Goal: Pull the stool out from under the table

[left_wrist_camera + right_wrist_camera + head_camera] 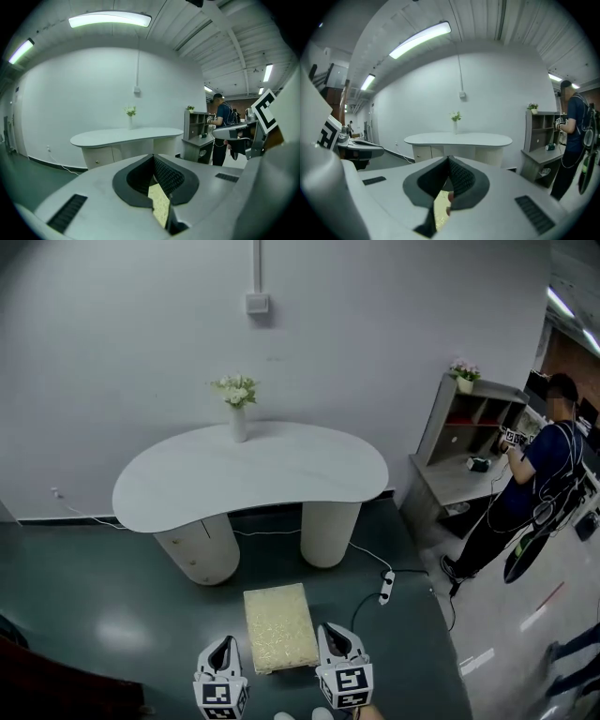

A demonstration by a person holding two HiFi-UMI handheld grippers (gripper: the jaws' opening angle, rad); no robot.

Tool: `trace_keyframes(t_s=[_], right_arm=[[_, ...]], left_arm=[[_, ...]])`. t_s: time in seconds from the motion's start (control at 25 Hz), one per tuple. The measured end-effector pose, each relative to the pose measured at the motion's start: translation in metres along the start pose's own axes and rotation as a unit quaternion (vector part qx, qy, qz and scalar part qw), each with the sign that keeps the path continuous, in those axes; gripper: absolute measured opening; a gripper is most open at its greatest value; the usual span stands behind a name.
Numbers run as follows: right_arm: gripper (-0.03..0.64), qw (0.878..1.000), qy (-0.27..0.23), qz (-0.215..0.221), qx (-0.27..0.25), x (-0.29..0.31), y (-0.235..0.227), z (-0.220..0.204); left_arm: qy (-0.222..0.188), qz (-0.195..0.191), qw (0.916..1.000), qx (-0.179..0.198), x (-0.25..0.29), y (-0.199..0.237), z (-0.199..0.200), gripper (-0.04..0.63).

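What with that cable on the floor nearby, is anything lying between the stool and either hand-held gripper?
Nothing visible. The stool shows right between the left hand-held gripper and right hand-held gripper; the power strip and cable lie to its right, clear of it.

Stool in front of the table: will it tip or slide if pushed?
The stool looks broad and blocky, so it probably slides rather than tips. Its textured top seems padded, likely yielding slightly. The glossy floor should let it glide.
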State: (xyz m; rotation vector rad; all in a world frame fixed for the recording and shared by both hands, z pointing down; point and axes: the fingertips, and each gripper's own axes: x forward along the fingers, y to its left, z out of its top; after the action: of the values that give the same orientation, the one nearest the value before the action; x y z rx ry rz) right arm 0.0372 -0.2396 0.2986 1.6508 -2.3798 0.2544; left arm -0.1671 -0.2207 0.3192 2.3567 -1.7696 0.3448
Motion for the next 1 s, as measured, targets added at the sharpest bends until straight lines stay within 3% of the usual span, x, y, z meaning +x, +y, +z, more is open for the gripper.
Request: trace_keyframes(t_s=[0.44,1.0], right_arm=[[0.062,0.997,-0.066,-0.006,-0.039,-0.017,-0.003,0.108],[0.062,0.990,-0.125,-0.025,-0.066,-0.056,-0.013,0.192]], left_arm=[[-0.057,0.007,0.9978,0.034,-0.011,0.006,0.119,0.012],[-0.118,-0.007,0.9905,0.070,-0.034,0.004,0.203,0.012]])
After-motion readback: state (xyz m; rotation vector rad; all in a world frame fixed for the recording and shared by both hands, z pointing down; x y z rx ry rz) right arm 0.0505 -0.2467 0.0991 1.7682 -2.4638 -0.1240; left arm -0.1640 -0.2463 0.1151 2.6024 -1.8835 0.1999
